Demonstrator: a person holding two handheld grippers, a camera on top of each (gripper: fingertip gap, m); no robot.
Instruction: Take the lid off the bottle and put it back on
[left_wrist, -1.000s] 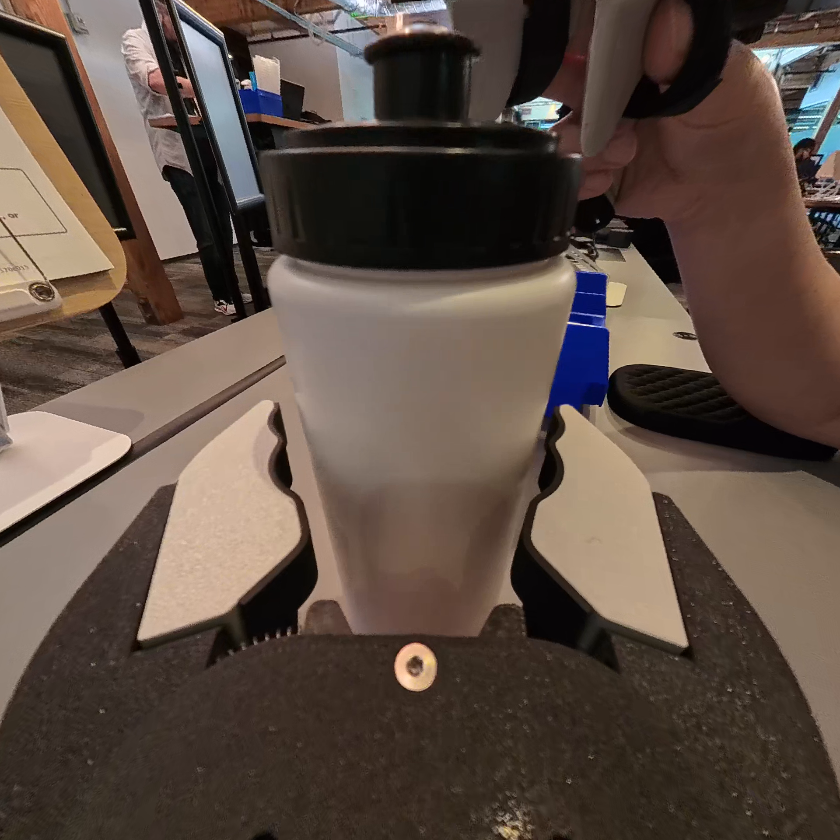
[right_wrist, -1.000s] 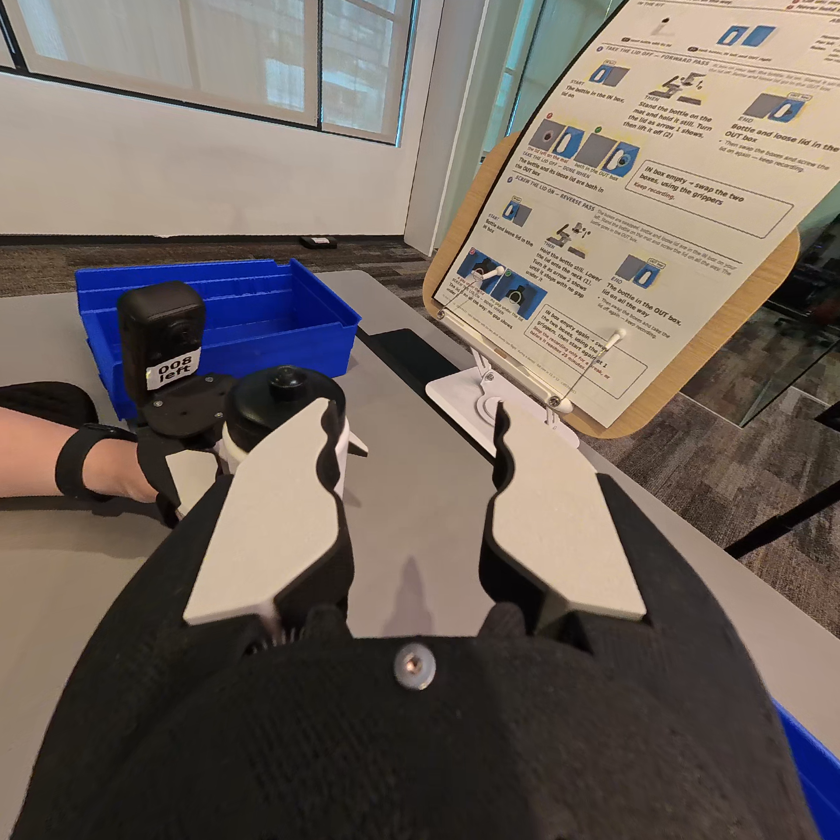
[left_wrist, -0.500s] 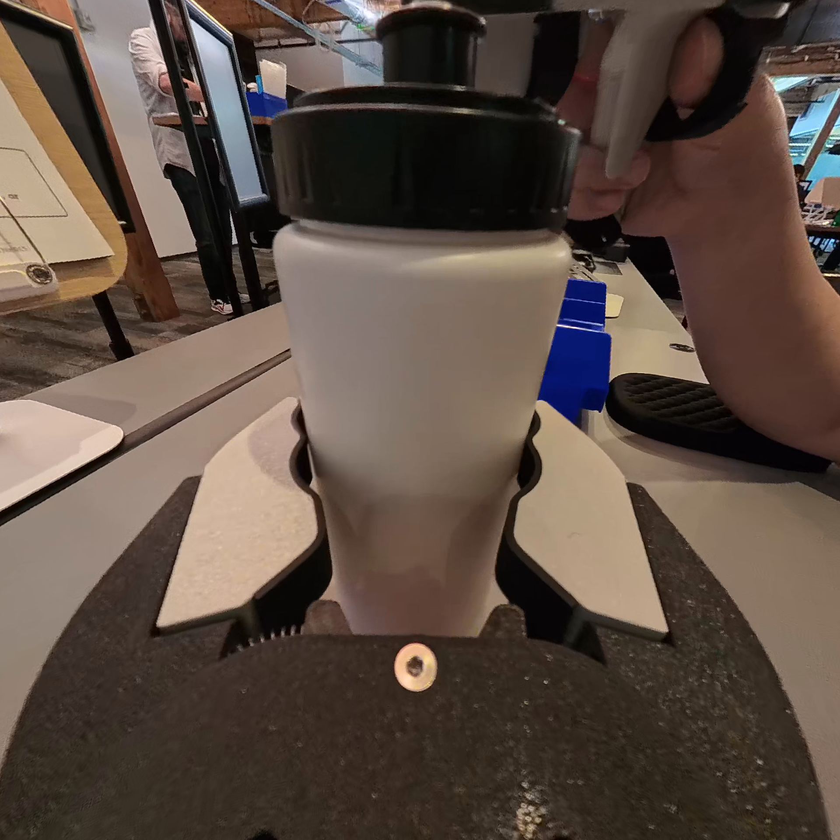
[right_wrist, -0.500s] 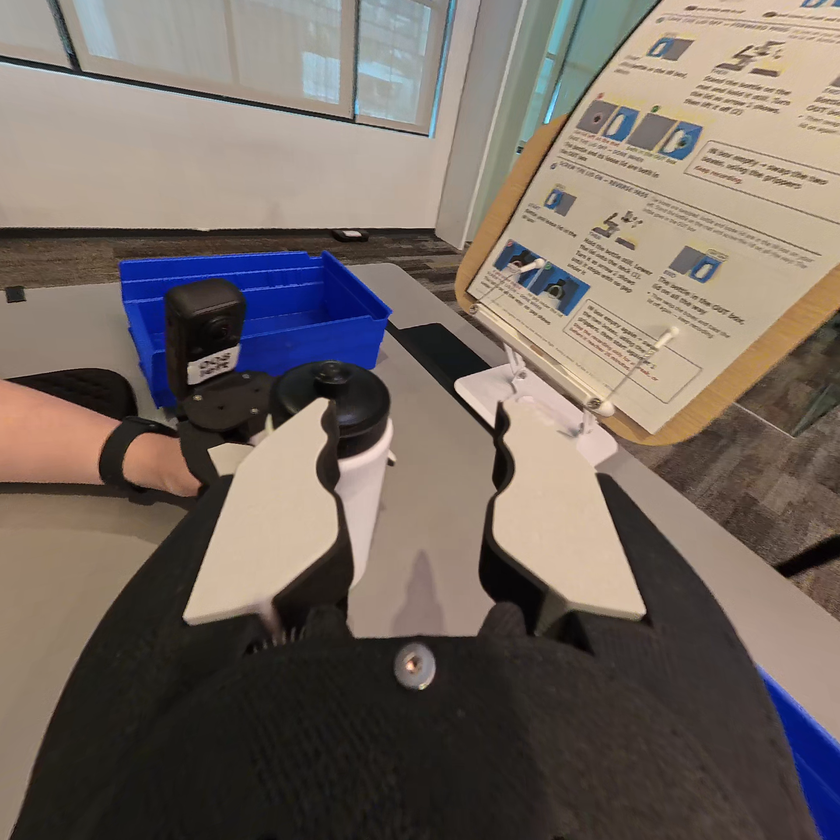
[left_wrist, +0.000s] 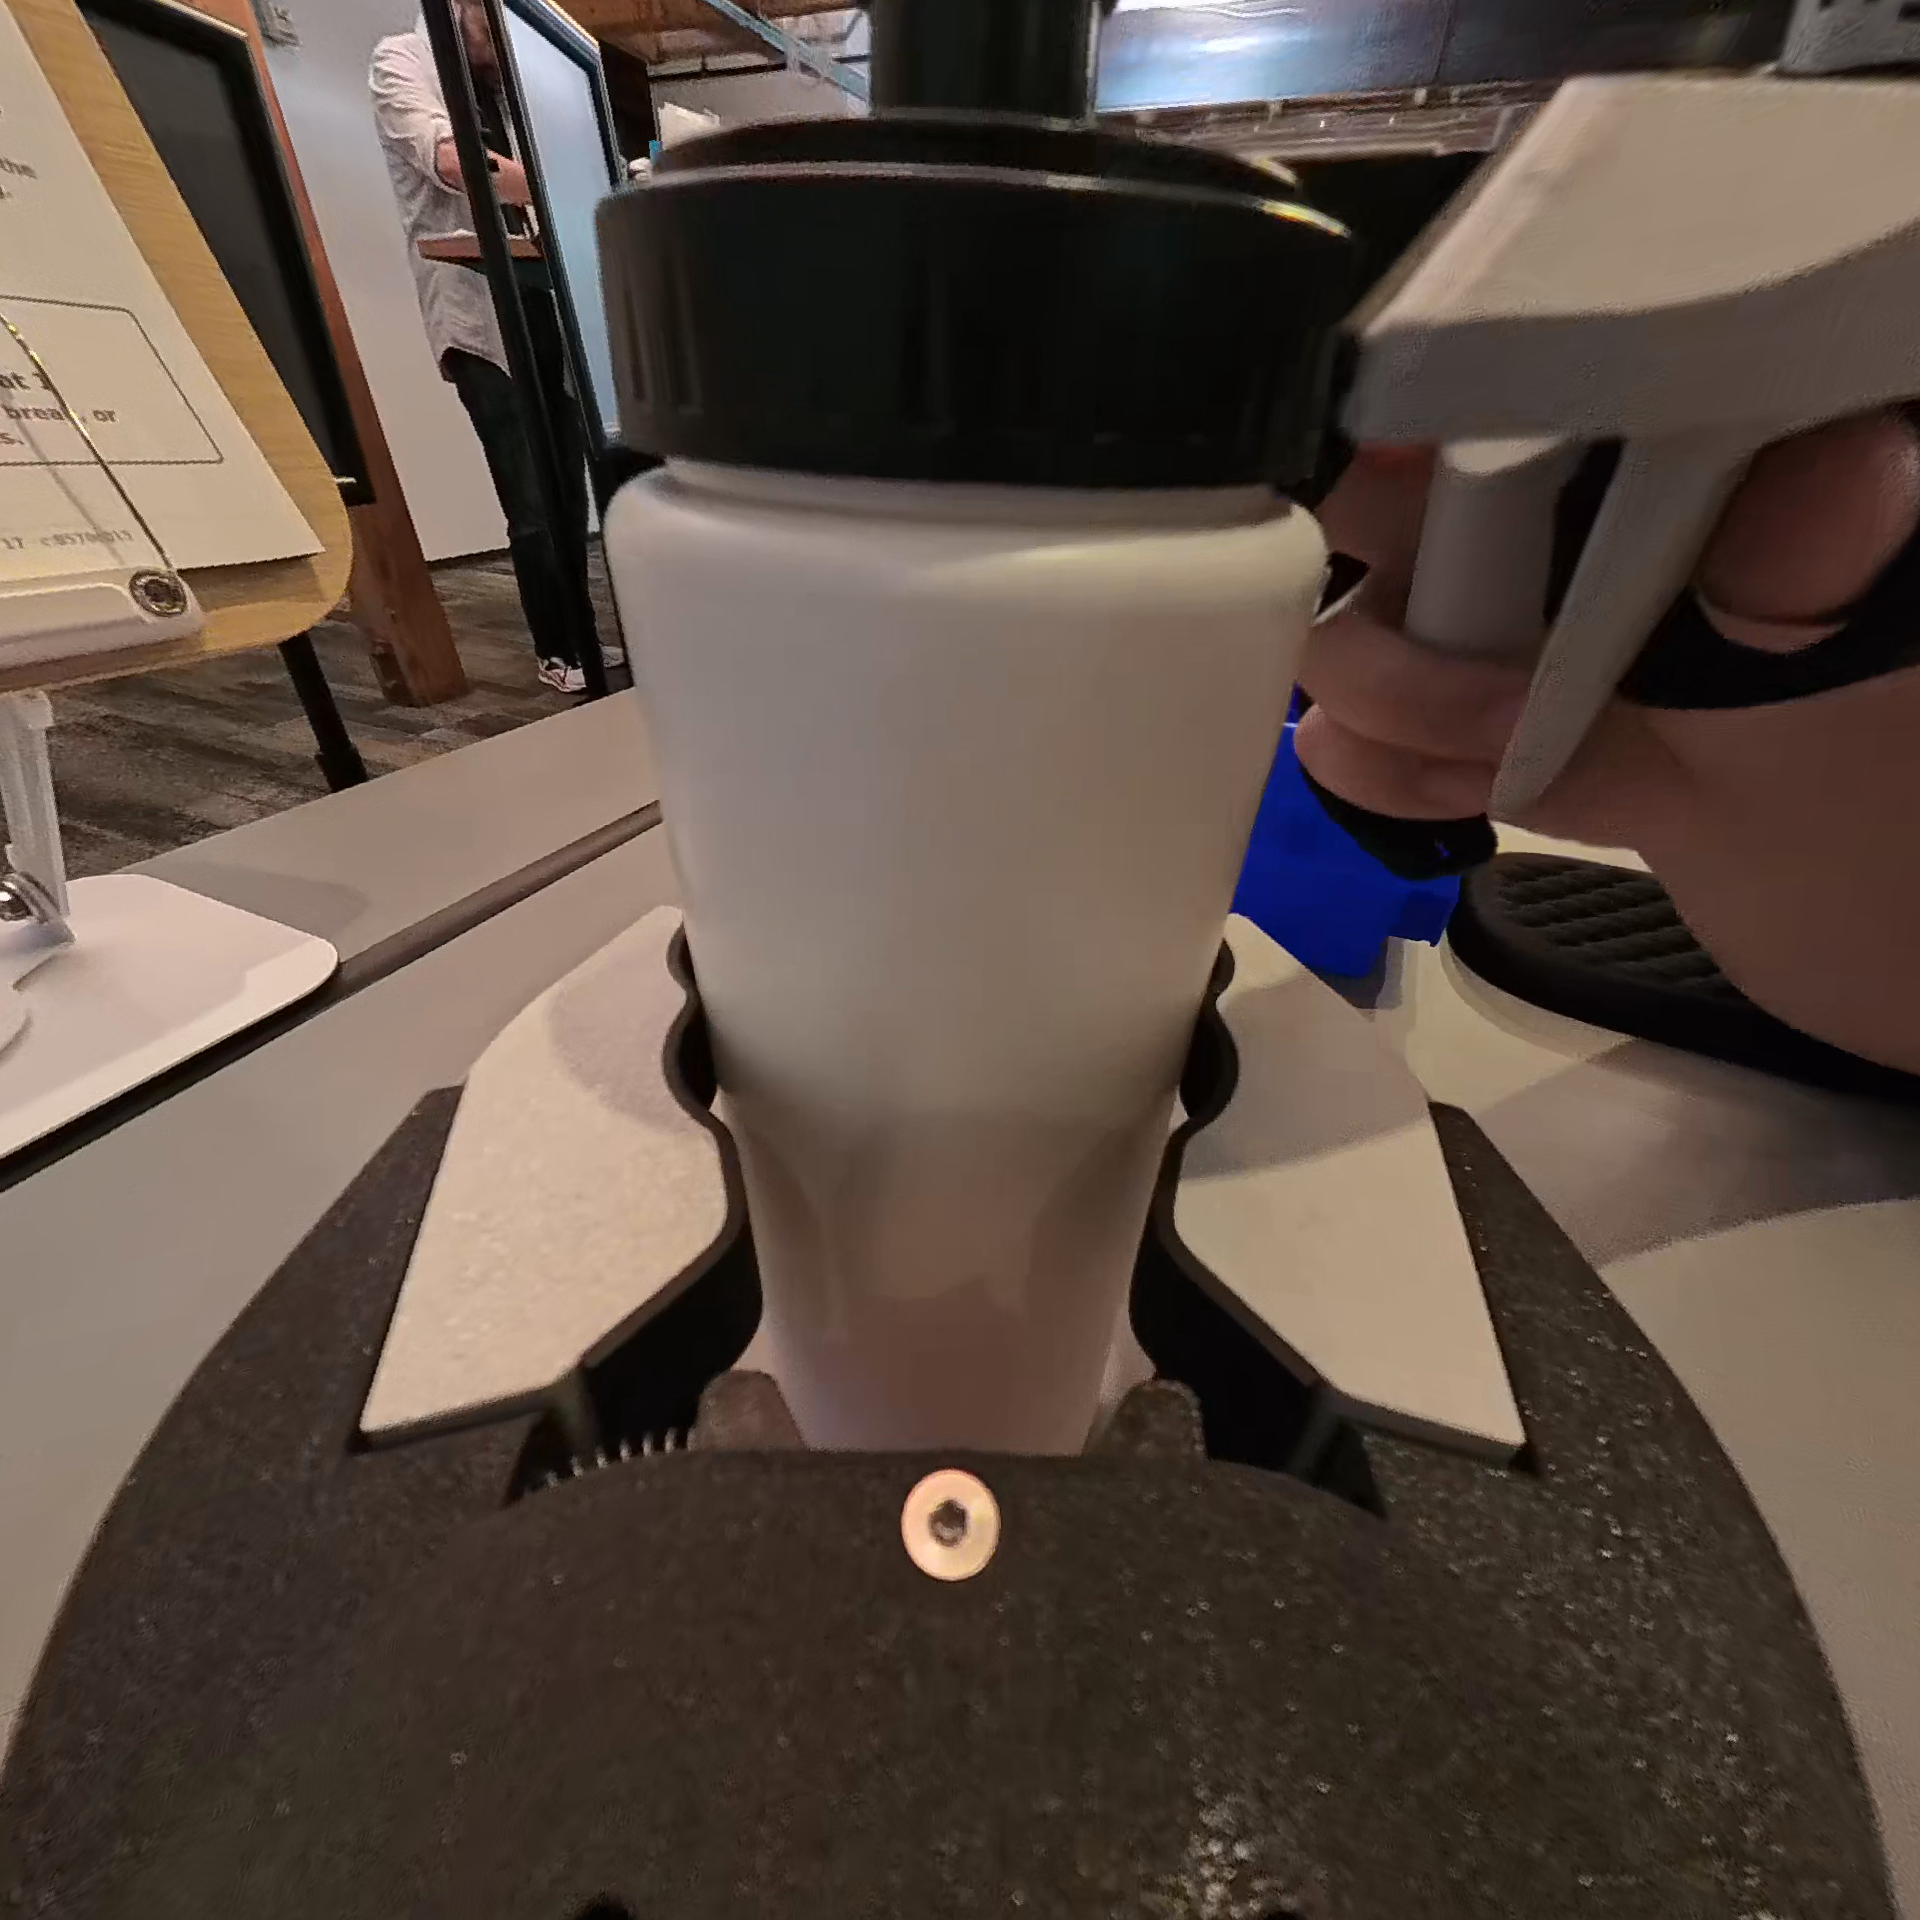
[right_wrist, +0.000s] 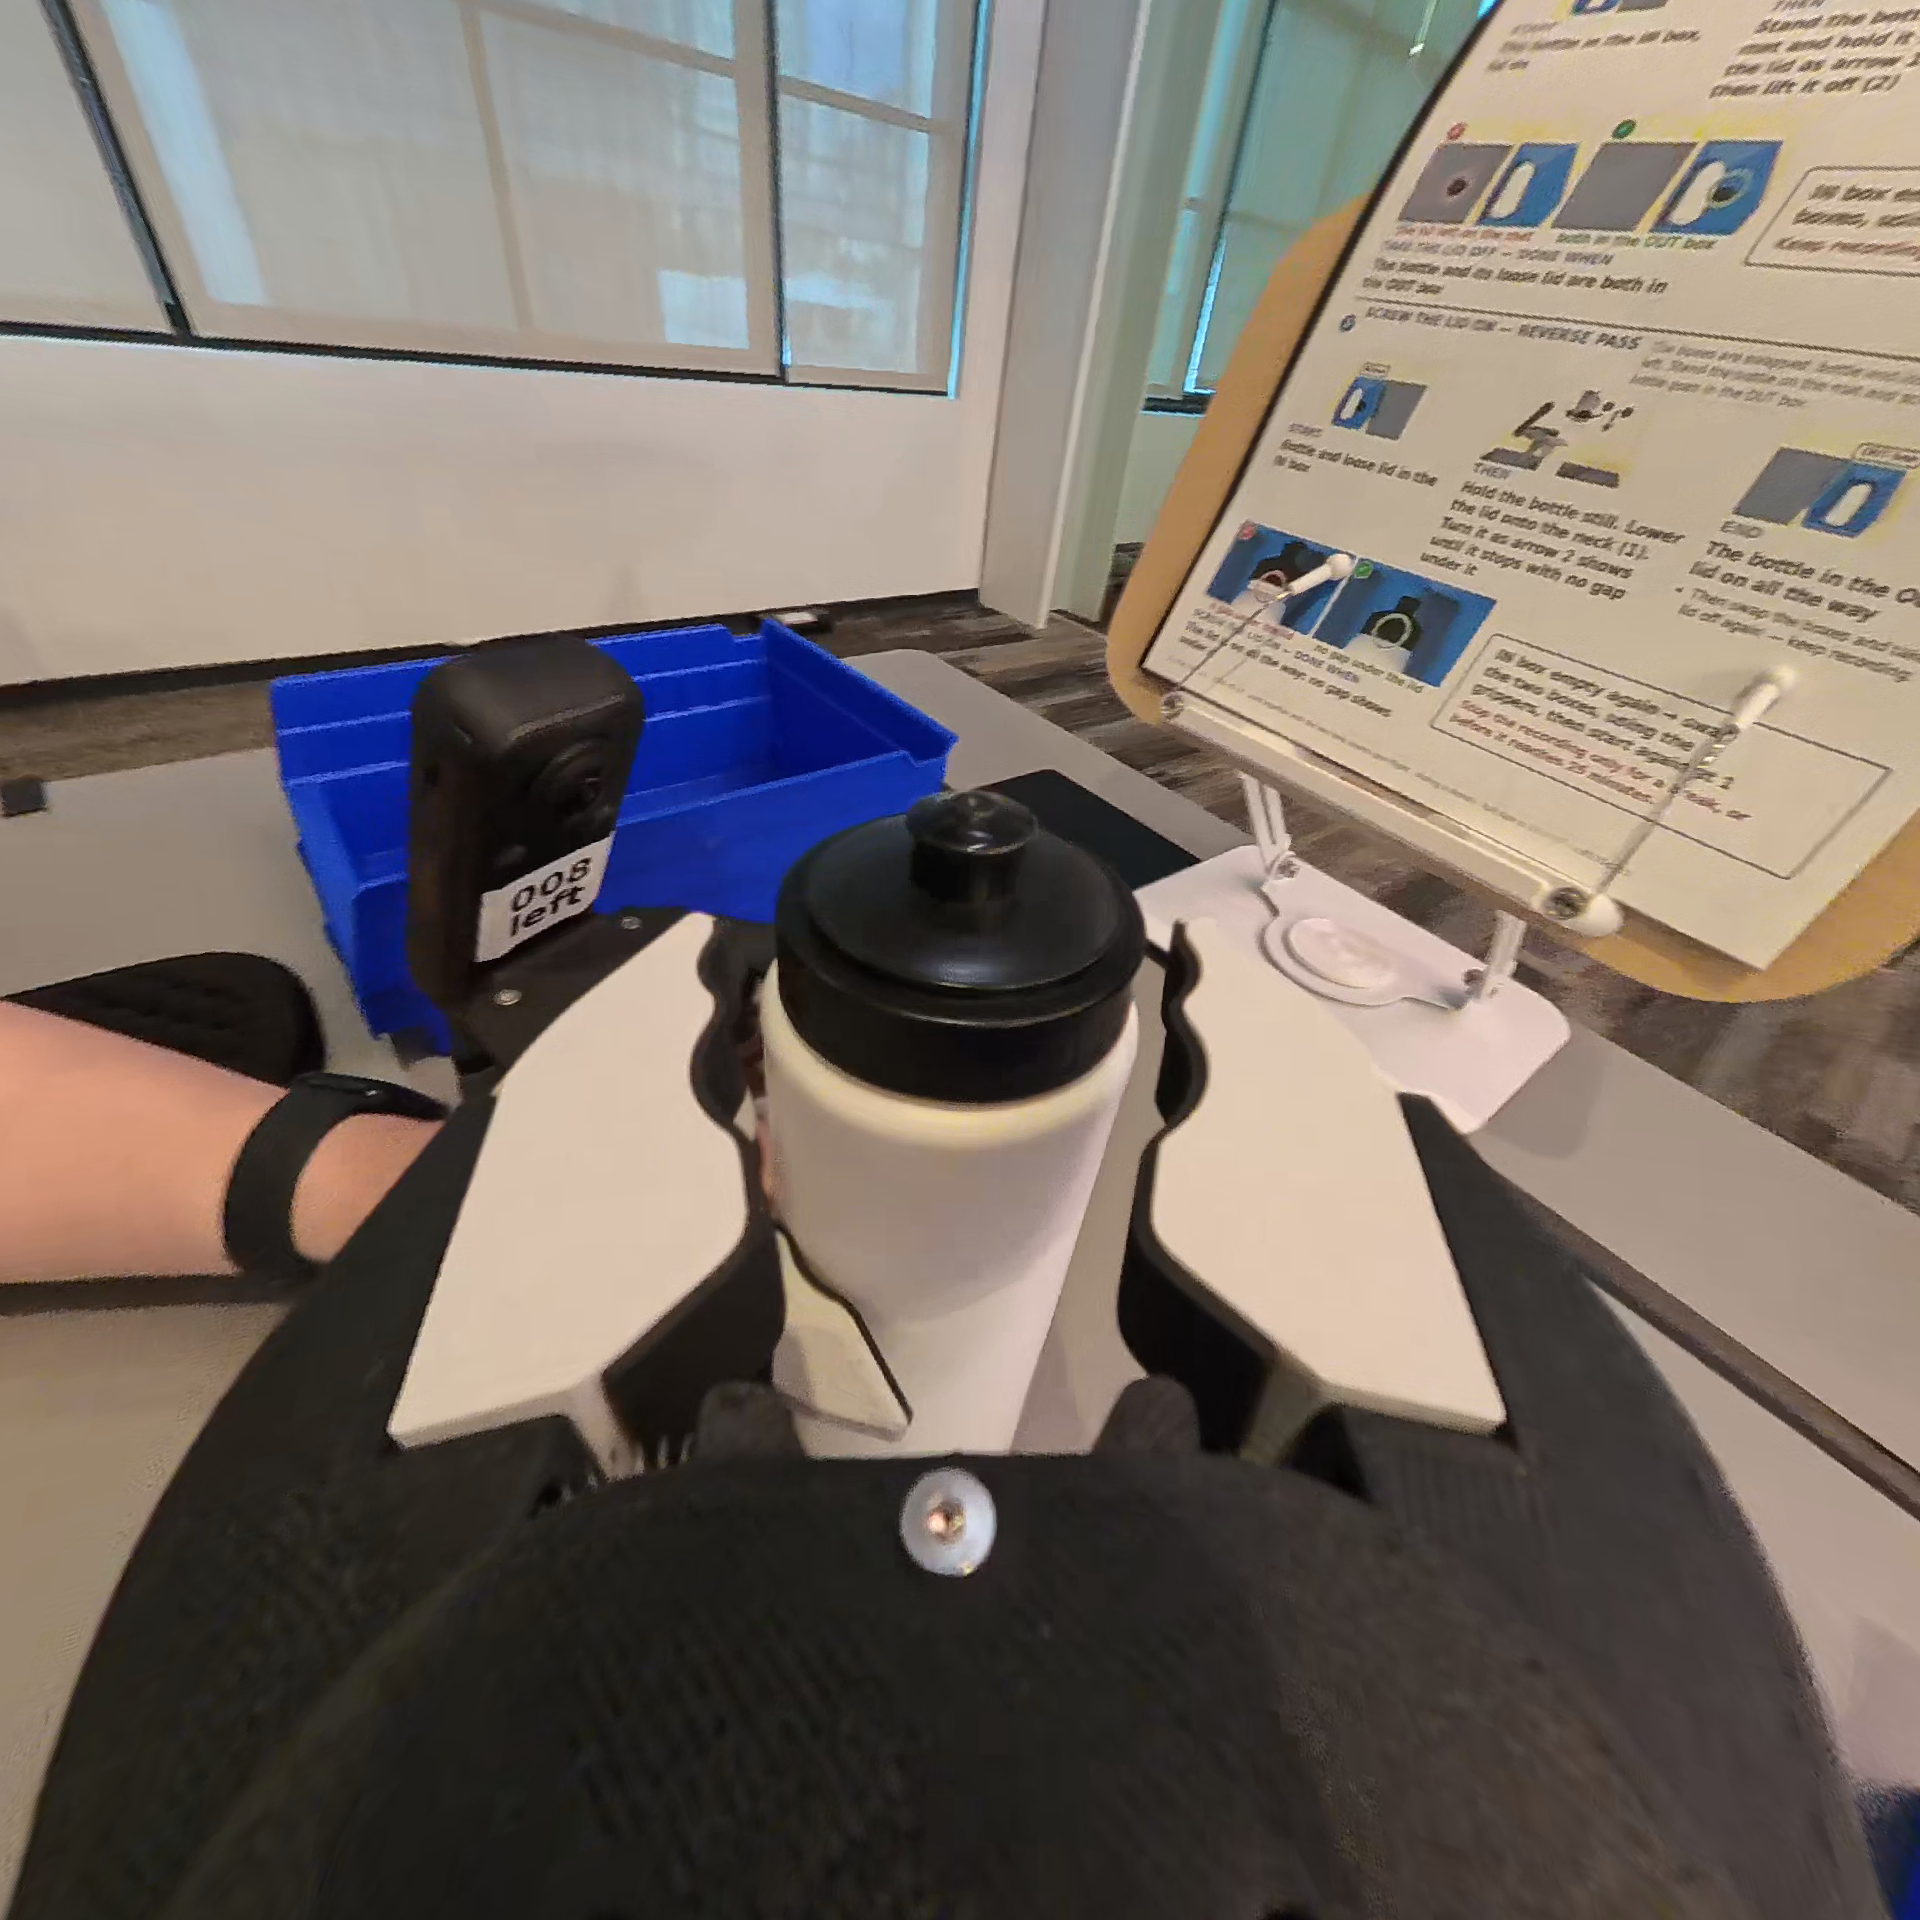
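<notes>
Bottle (left_wrist: 956, 831) stands upright on the counter (left_wrist: 312, 1143), lid (right_wrist: 956, 935) on, its lower body clamped by the left claw (left_wrist: 951, 1164). Right claw (right_wrist: 951, 1101), released, straddles the neck just below the lid.

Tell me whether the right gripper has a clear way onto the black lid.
Probably yes. The right gripper is open with the lid between its fingers, nothing blocking; the left gripper clamps only the bottle lower down.

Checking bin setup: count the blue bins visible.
2. One blue bin sits behind the left gripper; another blue bin shows behind the bottle. Others may be hidden.
</notes>
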